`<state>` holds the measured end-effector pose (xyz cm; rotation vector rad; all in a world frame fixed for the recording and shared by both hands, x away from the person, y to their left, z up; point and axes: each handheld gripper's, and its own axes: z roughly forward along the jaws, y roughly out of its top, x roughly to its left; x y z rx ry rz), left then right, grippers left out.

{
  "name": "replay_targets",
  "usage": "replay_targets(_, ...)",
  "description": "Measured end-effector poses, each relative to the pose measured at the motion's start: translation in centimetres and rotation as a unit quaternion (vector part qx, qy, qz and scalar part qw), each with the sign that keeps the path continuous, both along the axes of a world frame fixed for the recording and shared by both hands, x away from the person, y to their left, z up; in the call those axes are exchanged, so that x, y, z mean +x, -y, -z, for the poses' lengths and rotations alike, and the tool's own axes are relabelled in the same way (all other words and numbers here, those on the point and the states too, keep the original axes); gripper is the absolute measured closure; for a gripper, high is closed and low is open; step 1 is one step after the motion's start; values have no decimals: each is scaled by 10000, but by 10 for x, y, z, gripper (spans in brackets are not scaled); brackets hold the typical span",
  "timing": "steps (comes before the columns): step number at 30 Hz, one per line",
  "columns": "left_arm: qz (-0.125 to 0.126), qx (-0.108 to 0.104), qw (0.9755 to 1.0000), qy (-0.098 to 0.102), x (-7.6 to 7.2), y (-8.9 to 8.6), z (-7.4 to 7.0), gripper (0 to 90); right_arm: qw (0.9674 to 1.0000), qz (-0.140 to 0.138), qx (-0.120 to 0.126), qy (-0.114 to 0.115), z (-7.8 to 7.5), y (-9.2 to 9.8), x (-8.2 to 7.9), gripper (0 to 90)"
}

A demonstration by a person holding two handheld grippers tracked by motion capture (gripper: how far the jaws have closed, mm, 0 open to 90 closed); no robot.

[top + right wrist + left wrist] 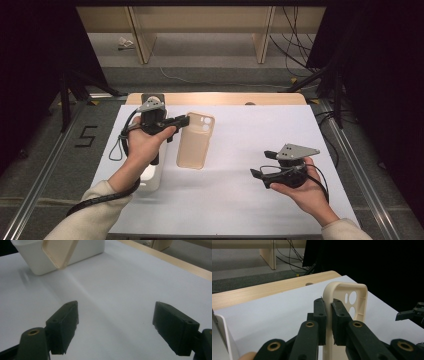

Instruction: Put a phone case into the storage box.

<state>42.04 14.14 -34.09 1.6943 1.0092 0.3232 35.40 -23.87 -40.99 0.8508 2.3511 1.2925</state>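
A beige phone case (195, 141) with camera cut-outs hangs above the white table cover, tilted, its open side toward me. My left gripper (181, 121) is shut on the case's side wall near the camera end; in the left gripper view the pads (322, 315) pinch the rim of the case (359, 300). At the right of the table my right gripper (261, 164) is held in a hand, jaws wide apart with nothing between them (115, 325). In the right gripper view a corner of the phone case (58, 251) hangs in front of the bin.
A white plastic bin (151, 176) sits at the left of the table under my left forearm and appears again in the right gripper view (82, 250). The white cover (235, 200) lies on a wooden table (220, 98). Cables run on the floor behind.
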Motion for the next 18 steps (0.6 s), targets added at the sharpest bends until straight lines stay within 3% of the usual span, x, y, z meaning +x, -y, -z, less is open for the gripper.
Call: replay_targets(18, -189, -58, 9997, 119, 3, -30, -14, 831, 10000, 57, 43, -18, 1, 4, 0, 213)
